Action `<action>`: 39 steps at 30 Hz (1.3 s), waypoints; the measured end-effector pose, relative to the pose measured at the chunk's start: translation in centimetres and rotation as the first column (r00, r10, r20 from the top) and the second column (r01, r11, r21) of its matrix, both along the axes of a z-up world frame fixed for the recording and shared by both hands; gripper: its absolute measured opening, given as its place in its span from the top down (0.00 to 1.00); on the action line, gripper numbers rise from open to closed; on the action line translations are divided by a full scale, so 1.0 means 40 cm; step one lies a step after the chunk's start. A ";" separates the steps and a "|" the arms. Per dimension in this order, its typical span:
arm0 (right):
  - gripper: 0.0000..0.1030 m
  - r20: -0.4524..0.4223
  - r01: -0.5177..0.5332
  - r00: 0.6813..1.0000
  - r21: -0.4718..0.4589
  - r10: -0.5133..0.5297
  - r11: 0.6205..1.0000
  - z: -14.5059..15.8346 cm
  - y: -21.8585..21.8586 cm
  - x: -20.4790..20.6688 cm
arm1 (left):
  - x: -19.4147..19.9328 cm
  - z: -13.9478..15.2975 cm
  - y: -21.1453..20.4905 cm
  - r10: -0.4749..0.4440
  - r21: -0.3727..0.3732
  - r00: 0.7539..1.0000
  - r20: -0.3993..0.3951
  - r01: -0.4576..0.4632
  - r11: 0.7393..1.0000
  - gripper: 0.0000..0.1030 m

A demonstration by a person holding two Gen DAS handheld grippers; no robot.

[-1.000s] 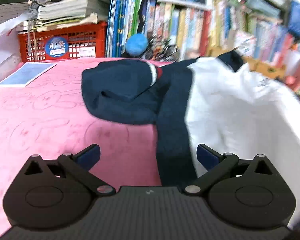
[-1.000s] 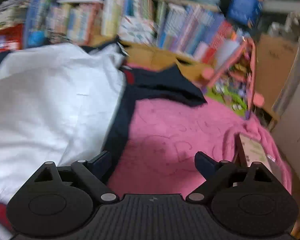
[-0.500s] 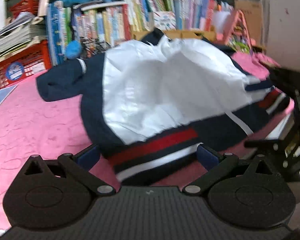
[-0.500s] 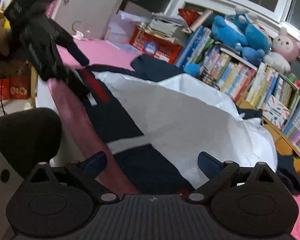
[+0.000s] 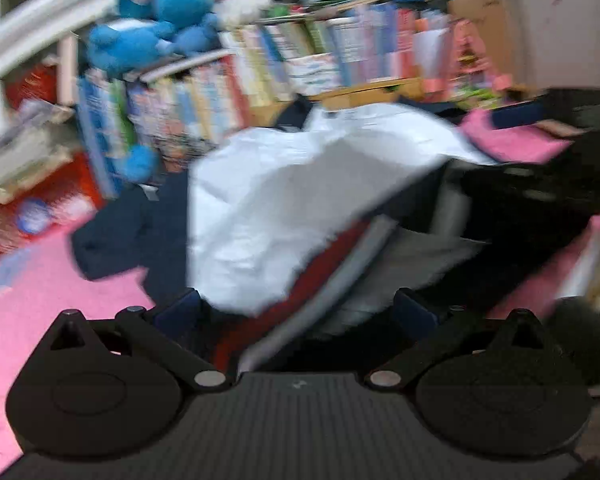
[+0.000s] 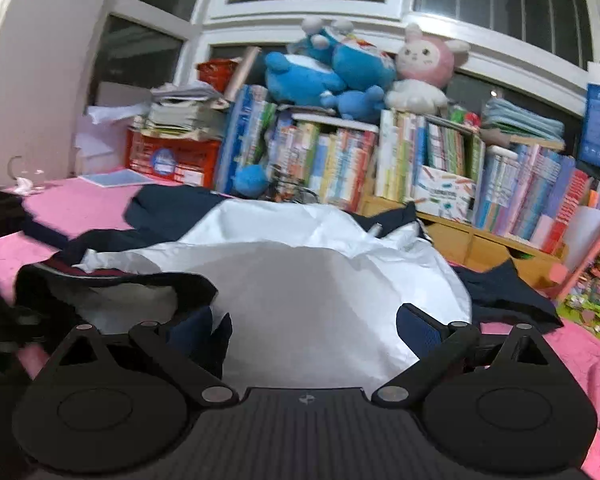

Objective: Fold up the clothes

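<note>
A crumpled white jacket with navy sleeves and red-and-white striped hem (image 6: 300, 280) lies spread on a pink blanket-covered surface (image 6: 76, 204). The left hand-held gripper (image 5: 296, 312) and right hand-held gripper (image 6: 304, 328) both stand spread wide over its near edge, pinching nothing. Open pink cloth lies left; crowded bookshelves (image 6: 420, 168) topped with plush toys (image 6: 340, 72) line the far side.

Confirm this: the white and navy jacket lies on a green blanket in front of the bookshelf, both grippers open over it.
Not quite: the blanket is pink, as the right wrist view shows. The jacket does lie before the bookshelf, with the left gripper and right gripper open.
</note>
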State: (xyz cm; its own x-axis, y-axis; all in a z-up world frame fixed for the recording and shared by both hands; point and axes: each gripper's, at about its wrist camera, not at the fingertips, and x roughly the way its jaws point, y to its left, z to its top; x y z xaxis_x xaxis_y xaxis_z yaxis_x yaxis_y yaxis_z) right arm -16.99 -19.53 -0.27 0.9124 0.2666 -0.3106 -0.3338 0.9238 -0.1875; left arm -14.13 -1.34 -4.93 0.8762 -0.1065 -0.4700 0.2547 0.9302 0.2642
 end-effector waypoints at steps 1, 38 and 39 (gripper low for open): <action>0.04 0.001 -0.018 1.000 0.000 0.018 1.000 -0.005 0.004 -0.012 | 0.014 -0.009 -0.001 0.051 0.027 0.999 0.013 -0.051 0.998 0.00; 0.04 -0.032 0.263 0.960 -0.221 -0.277 0.939 0.000 -0.208 -0.224 | -0.159 0.037 0.125 0.344 0.159 0.937 -0.053 -0.332 0.930 0.00; 0.04 -0.050 0.261 0.959 -0.218 -0.278 0.940 -0.011 -0.212 -0.224 | -0.159 0.032 0.124 0.341 0.169 0.939 -0.053 -0.328 0.929 0.00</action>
